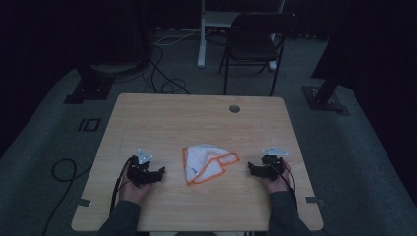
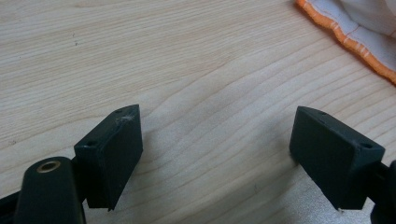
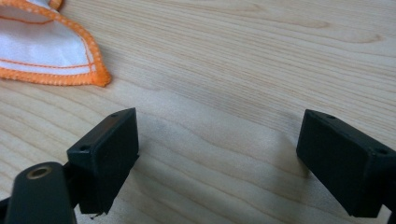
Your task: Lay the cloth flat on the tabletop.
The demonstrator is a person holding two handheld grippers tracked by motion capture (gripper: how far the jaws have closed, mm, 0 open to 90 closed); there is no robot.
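Both the left gripper and right gripper gape wide (nothing held) beside the cloth.

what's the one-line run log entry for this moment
left tool: open, empty | right tool: open, empty | cloth: crumpled on table, between tools, untouched

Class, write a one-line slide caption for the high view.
Two open grippers, left and right, flank a crumpled orange-edged white cloth on a wooden table.

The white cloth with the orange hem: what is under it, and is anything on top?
The cloth lies crumpled and folded over itself on the wooden table, which shows all around it. Nothing rests on top. Whatever its folds cover cannot be seen.
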